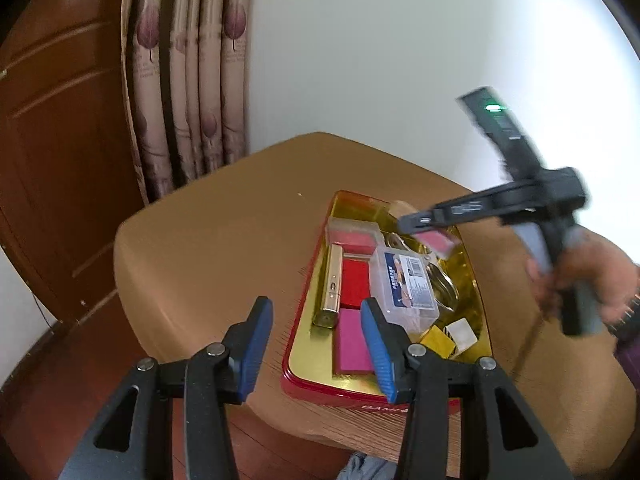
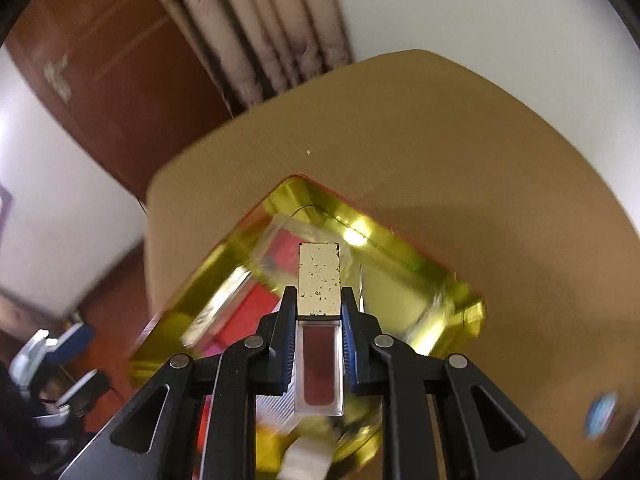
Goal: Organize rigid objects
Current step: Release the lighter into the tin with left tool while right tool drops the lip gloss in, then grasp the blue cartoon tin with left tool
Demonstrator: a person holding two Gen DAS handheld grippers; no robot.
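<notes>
The tin [image 1: 308, 312] is made of shiny metal, gold inside and red outside. The table [image 1: 208, 248] is covered with smooth, dull tan cloth. A clear plastic box [image 1: 404, 284] and a shiny gold tube [image 1: 332, 288] are seen inside. The lip gloss [image 2: 319, 328] is made of clear plastic with a speckled gold cap.

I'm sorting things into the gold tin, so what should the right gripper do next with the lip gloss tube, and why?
Probably lower it and release. The right gripper is shut on the clear gold-capped lip gloss tube, above the gold-lined red tin, whose far corner looks bare. The left gripper hangs open.
</notes>
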